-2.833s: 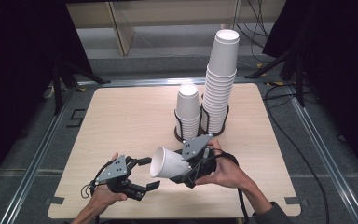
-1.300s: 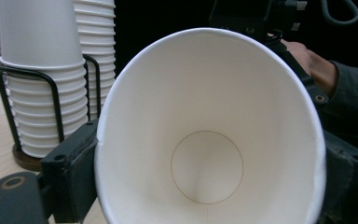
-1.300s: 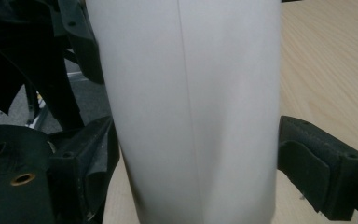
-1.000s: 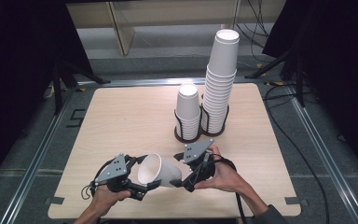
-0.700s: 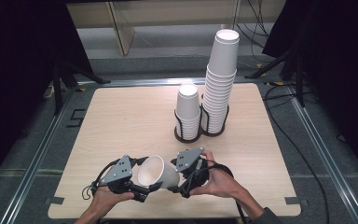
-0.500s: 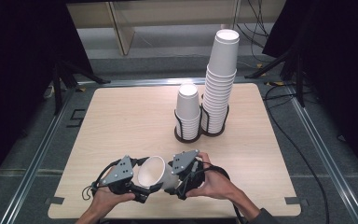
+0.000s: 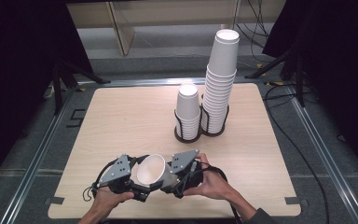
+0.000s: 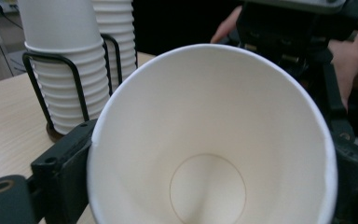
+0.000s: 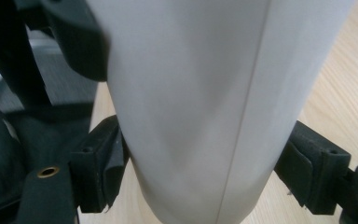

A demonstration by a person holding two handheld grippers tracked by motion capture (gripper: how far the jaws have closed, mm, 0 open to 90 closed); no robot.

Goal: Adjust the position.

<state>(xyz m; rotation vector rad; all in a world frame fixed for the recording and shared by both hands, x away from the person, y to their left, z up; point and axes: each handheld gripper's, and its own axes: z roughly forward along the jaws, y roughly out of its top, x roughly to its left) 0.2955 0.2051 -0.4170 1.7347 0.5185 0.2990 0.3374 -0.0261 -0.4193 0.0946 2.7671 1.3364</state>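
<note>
Both my grippers now meet on the cup [image 7: 150,170] at the table's near edge: my left gripper [image 7: 142,185], which hung empty seconds ago, has closed on its rim end, while my right gripper [image 7: 168,179] stays clamped on the body. I judge a handover is underway. Behind, two cup stacks [image 7: 220,84] stand in a wire holder [image 7: 200,133] on the wooden table [image 7: 121,116], dark curtains around

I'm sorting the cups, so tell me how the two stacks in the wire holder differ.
The tall stack rises well above the short stack and holds many more cups. The tall stack stands at the right of the wire holder, the short stack at the left. Both are white paper cups, nested upside down.
</note>
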